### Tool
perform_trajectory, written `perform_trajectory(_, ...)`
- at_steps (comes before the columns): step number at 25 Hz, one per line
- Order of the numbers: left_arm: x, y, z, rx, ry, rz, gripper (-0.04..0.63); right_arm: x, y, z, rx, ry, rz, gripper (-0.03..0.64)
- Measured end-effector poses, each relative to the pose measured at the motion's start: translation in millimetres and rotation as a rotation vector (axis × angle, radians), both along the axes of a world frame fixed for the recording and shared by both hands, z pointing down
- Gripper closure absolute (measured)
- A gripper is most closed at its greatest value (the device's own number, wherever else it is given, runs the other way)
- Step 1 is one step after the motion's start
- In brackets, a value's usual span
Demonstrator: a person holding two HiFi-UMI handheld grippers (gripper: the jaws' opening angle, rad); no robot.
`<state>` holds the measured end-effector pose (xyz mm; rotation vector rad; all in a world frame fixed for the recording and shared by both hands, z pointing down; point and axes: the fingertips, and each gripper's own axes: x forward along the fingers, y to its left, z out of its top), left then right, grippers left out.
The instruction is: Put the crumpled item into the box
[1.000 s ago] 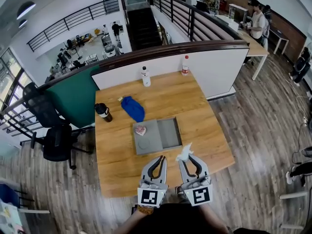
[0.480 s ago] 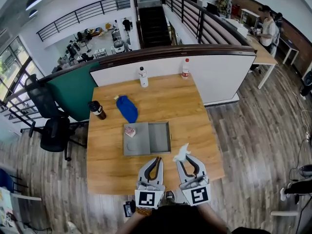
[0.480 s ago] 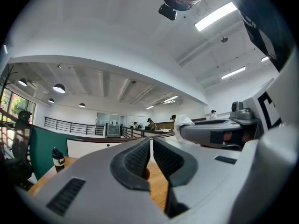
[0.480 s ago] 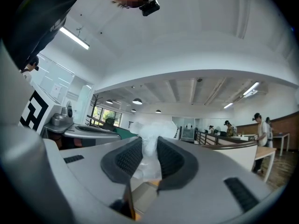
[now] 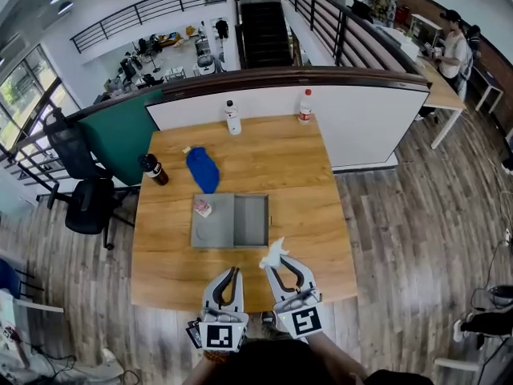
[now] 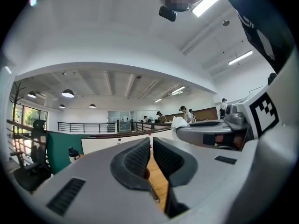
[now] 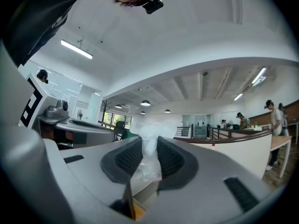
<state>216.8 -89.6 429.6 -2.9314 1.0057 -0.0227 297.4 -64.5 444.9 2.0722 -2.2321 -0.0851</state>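
Wooden tabletop [image 5: 296, 175]: R hand-held gripper [image 5: 270, 263] is pinching crumpled wad [image 5: 272, 252] for transfer to grey box [image 5: 250, 220]; L hand-held gripper [image 5: 228, 272] pressed together, empty.

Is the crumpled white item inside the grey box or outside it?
Outside. The right tongs hold the crumpled item, short of the grey box.

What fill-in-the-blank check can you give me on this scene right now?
The right hand-held gripper grips a crumpled plastic item coloured ___.
Beyond the flat grey box on the wooden table lies a ___ cloth.
At the table's far edge stand ___ clear plastic bottles.
The left hand-held gripper holds ___.
Missing words: white; blue; two; nothing.
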Motion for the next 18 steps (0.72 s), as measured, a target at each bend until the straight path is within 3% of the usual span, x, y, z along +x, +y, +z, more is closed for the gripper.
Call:
perform_trajectory(4,10,4,7,0.010,-0.029,0.013,0.558,10,1,2,0.016,-0.005,0.004,0.523)
perform_trajectory(9,20,11,2,0.014,0.002,0.020,0.558,23,6,2,0.029,-0.020,0.036,0.523)
perform_trajectory(16,31,17,2,0.020,-0.017,0.036,0.558,51,12,9,0.036,-0.039,0.104,0.523)
perform_trajectory(18,40,20,2,0.069,-0.047,0.069,0.558,57,14,12,0.032,-0.036,0.121,0.523)
